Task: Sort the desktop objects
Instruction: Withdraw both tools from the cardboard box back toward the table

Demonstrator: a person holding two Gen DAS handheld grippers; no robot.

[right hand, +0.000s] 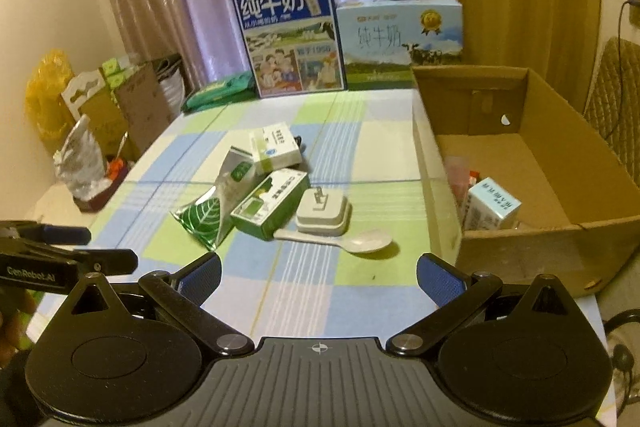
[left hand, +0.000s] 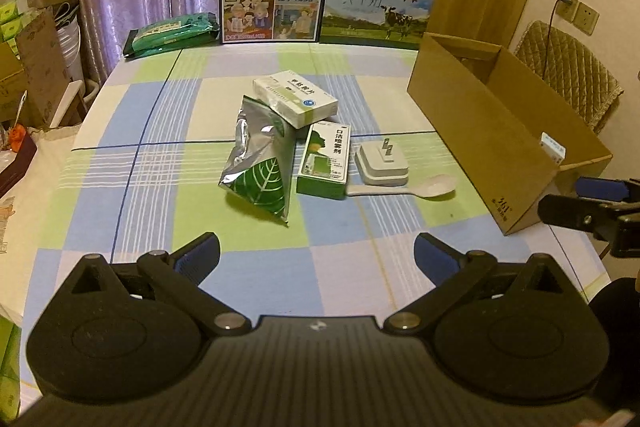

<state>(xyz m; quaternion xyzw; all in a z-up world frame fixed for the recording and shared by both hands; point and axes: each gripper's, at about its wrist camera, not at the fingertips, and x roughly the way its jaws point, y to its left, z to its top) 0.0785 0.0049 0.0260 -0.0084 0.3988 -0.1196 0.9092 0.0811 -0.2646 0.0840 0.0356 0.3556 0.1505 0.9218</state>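
Left gripper [left hand: 317, 253] jaws spread, empty, above checked tablecloth [left hand: 160, 227]; right gripper [right hand: 319, 275] jaws spread, empty; foil pouch [left hand: 259, 163], two medicine boxes, white charger [left hand: 382, 165], spoon [left hand: 404, 187] clustered mid-table; cardboard box [right hand: 560, 163] at right holds a small carton [right hand: 494, 209].

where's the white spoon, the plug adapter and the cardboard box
white spoon [right hand: 370, 241], right wrist view, on its bowl
plug adapter [right hand: 324, 213], right wrist view, on its top face
cardboard box [right hand: 532, 259], right wrist view, on its near wall

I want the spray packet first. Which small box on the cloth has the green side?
The green-and-white box beside the white plug adapter; the other box, mostly white, rests on the foil pouch.
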